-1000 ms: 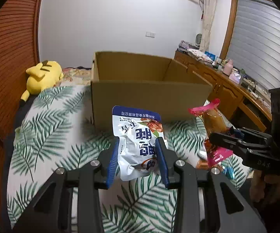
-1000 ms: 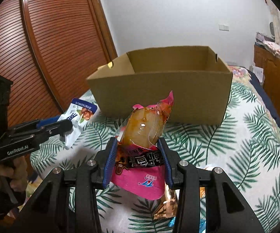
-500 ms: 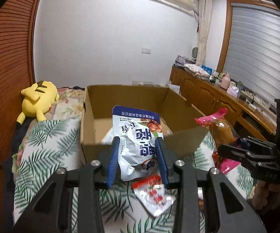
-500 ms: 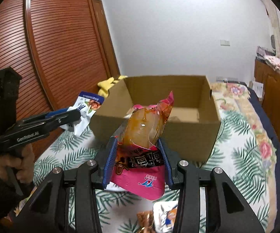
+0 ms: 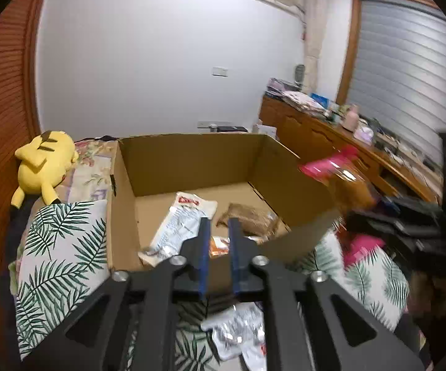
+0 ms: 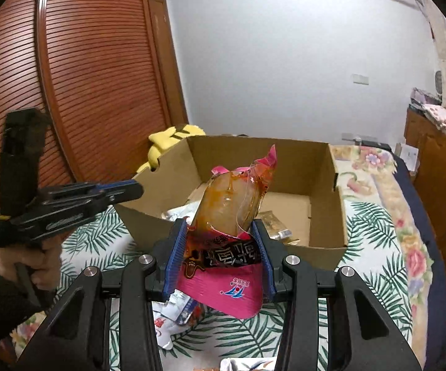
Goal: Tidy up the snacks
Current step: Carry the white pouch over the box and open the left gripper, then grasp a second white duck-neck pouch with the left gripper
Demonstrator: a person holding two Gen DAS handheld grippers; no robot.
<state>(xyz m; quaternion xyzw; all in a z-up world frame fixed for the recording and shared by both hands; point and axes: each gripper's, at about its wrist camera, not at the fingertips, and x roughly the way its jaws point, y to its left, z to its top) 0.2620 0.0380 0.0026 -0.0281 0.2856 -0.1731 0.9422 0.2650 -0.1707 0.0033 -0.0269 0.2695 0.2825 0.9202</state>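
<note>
Pink snack packet (image 6: 223, 241) clamped in right gripper (image 6: 220, 244) jaws, before cardboard box (image 6: 322, 167) front wall; left gripper (image 5: 218, 247) jaws closed, empty. Risk: early release, landing on bed (image 6: 374, 235).

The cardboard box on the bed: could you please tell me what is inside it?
Inside the cardboard box lie a white packet, a brown packet and a small orange one. The near wall and the tongs cover the front of the floor.

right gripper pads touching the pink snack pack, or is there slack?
Touching. In the right wrist view both blue pads of the right gripper press on the sides of the pink snack pack, which stands off the bed.
</note>
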